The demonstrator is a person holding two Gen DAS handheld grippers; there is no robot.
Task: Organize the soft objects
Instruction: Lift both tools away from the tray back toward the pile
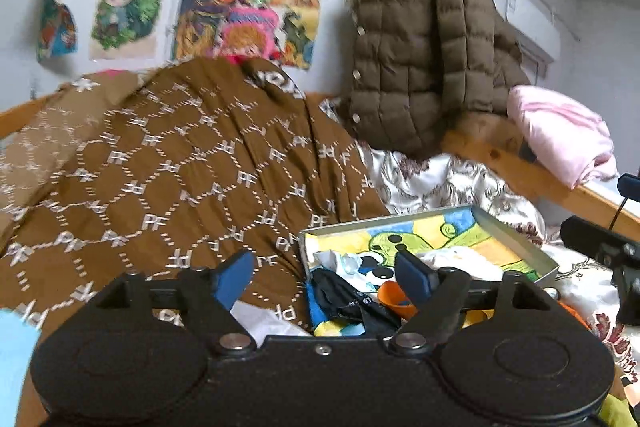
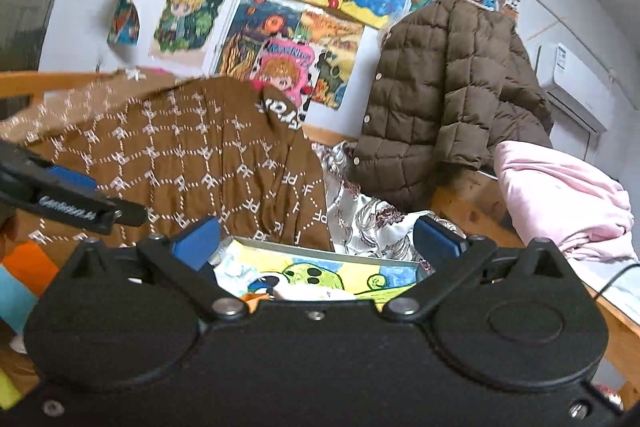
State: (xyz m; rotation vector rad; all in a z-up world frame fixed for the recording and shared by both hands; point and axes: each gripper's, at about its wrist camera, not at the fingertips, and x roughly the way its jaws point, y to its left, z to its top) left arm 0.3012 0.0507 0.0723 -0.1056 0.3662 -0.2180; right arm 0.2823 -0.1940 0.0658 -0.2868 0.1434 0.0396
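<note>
painted tray holds white cloth, black cloth, orange item.

Left gripper: matte black housing with two round raised discs, silver pivot pins and one small centre screw; blue pads on black fingers. Right gripper: same black body, silver pins, blue pads on its fingers. Seen from the right wrist, the left unit's black finger carries pale lettering, unreadable.

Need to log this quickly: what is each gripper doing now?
Left gripper: open, holding nothing.
Right gripper: open, holding nothing.
</note>
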